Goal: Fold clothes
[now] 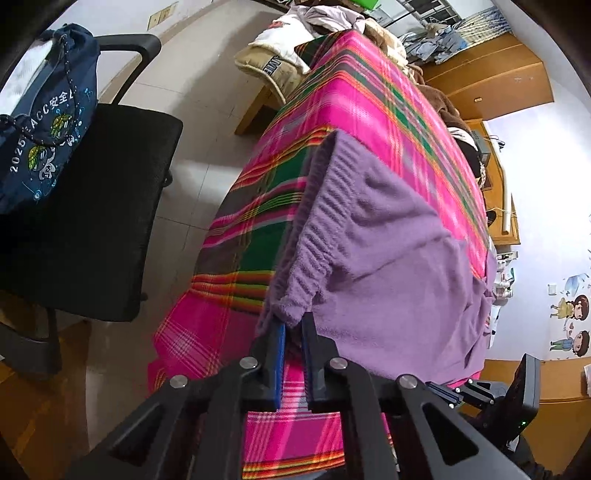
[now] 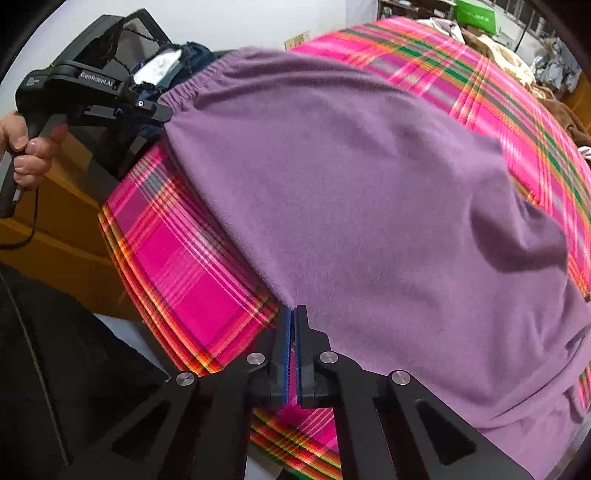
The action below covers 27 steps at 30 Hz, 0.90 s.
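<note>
A purple fleece garment [image 1: 388, 258] with a ribbed elastic waistband [image 1: 321, 229] lies spread on a pink plaid cloth [image 1: 369, 110] that covers the table. My left gripper [image 1: 292, 325] is shut on the near corner of the waistband, which bunches between its blue pads. In the right wrist view the same garment [image 2: 351, 203] fills the middle. My right gripper [image 2: 294, 314] is shut on its near edge, with the pads almost touching. The left gripper [image 2: 164, 110] shows there at the far waistband corner, held by a hand [image 2: 29, 147]. The right gripper [image 1: 443, 393] shows low on the right in the left wrist view.
A black office chair [image 1: 92, 203] with a navy drawstring bag [image 1: 48, 122] stands left of the table. Piled clothes [image 1: 325, 18] and a cream cushion [image 1: 273, 62] sit at the far end. Wooden furniture [image 1: 491, 74] lines the right side. The plaid cloth [image 2: 177, 258] hangs over the near table edge.
</note>
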{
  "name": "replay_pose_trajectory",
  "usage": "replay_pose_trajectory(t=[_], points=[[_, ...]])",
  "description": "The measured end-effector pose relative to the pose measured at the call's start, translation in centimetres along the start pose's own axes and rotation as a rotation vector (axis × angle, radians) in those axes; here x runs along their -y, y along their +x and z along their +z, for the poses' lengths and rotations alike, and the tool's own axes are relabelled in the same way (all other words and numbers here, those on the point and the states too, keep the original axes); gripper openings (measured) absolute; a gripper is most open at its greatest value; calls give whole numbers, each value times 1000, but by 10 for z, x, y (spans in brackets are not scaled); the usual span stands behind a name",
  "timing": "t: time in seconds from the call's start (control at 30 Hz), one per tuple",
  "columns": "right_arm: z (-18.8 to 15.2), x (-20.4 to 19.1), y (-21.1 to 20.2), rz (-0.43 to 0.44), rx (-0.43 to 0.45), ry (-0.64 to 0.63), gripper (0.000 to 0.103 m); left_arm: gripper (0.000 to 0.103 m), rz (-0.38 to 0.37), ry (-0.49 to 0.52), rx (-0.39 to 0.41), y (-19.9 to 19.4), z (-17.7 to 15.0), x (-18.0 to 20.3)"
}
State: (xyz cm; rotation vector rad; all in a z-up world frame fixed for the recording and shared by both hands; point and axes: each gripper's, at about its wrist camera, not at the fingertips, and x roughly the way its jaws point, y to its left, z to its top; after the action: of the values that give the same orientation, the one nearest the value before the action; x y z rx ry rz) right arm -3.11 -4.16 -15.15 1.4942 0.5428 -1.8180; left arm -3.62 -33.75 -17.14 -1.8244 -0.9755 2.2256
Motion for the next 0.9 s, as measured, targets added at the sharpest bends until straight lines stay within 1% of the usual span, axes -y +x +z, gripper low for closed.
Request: replay_pose_trajectory(t=[0.1, 0.13, 0.17, 0.23, 0.3, 0.37, 0.4, 0.47, 0.53, 0.6, 0.7, 0.73, 0.8, 0.87, 0.9], points=[[0, 0, -1, 25, -11, -1, 3, 11, -9, 6, -11, -2, 1, 1], [0, 0, -4, 32, -10, -2, 6, 13, -14, 3, -15, -4, 1, 0], [0, 1, -7, 44, -6, 5, 7, 13, -19, -1, -20, -6, 0, -1], [3, 4, -16, 61, 24, 29, 7, 13, 16, 2, -10, -15, -2, -3], [9, 8, -20, 56, 53, 51, 7, 12, 36, -1, 5, -22, -2, -7], [18, 14, -22, 44, 68, 72, 7, 11, 46, 15, 26, -29, 0, -1], [13, 15, -18, 32, 61, 85, 7, 11, 51, 24, 36, -32, 1, 2], [1, 21, -6, 13, 27, 110, 7, 11, 36, 83, 48, -32, 3, 22], [7, 20, 7, 13, 3, 130, 6, 11, 7, 147, 36, -24, 2, 44], [5, 24, 4, 22, -7, 156, 6, 11, 9, 190, 8, -11, -1, 57], [0, 32, -11, -4, 15, 186, 12, 11, 10, 230, -35, 7, -7, 67], [-3, 36, -14, -19, 19, 204, 16, 11, 15, 234, -46, 12, -7, 67], [-11, 46, -21, -50, 23, 240, 19, 11, 45, 222, -74, 24, -8, 62], [-26, 61, -20, -82, -25, 289, 21, 11, 65, 197, -102, 32, -7, 55], [-33, 68, -19, -91, -50, 314, 21, 10, 60, 179, -102, 32, -6, 53]])
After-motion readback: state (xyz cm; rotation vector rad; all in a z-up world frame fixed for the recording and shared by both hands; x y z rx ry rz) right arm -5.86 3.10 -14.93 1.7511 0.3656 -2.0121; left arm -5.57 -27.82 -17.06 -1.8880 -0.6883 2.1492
